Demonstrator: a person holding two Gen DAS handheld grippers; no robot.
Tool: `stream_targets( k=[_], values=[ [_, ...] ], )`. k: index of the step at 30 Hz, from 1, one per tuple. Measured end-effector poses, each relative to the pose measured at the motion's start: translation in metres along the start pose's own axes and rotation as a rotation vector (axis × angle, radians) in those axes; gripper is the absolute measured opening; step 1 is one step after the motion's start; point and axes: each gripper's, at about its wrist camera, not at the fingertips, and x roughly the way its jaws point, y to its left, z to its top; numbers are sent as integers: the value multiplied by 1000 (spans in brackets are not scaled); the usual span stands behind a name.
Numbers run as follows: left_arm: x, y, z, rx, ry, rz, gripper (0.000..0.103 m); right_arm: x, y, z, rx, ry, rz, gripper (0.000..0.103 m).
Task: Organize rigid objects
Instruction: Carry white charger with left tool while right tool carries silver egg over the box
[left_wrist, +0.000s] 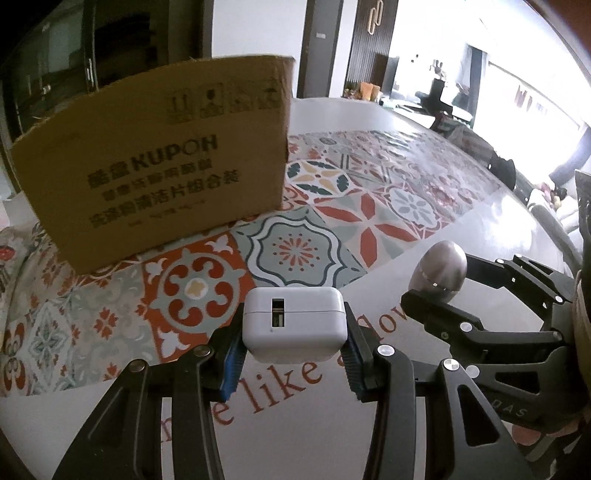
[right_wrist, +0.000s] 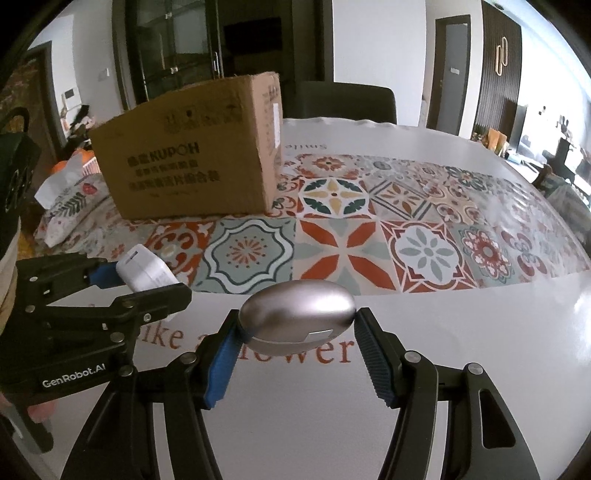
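Observation:
A white charger block (left_wrist: 294, 325) sits between the blue-padded fingers of my left gripper (left_wrist: 294, 334), which is shut on it above the table. It shows again at the left of the right wrist view as the charger block (right_wrist: 142, 271) in the left gripper (right_wrist: 144, 282). My right gripper (right_wrist: 297, 326) is shut on a silver egg-shaped object (right_wrist: 297, 314), gripped at its two ends. In the left wrist view that silver egg (left_wrist: 441, 271) and the right gripper (left_wrist: 439, 282) are at the right. A brown cardboard box (left_wrist: 155, 166), also the box (right_wrist: 192, 162), stands behind on the patterned cloth.
The table (right_wrist: 461, 350) carries a white cloth with a tiled pattern and red lettering. A floral tissue pack (right_wrist: 70, 210) lies left of the box. A dark chair (right_wrist: 347, 99) stands at the far edge. Cabinets and room furniture lie beyond.

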Motion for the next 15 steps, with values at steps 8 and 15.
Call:
stream_targets(
  k=[8,15],
  values=[
    [-34,15,9,-25,-71,48,45,-17,20,17,-37,-53,18,62],
    [-64,29,24,-48,-130,93,45,-34,38,43,-51,-126,54,62]
  ],
)
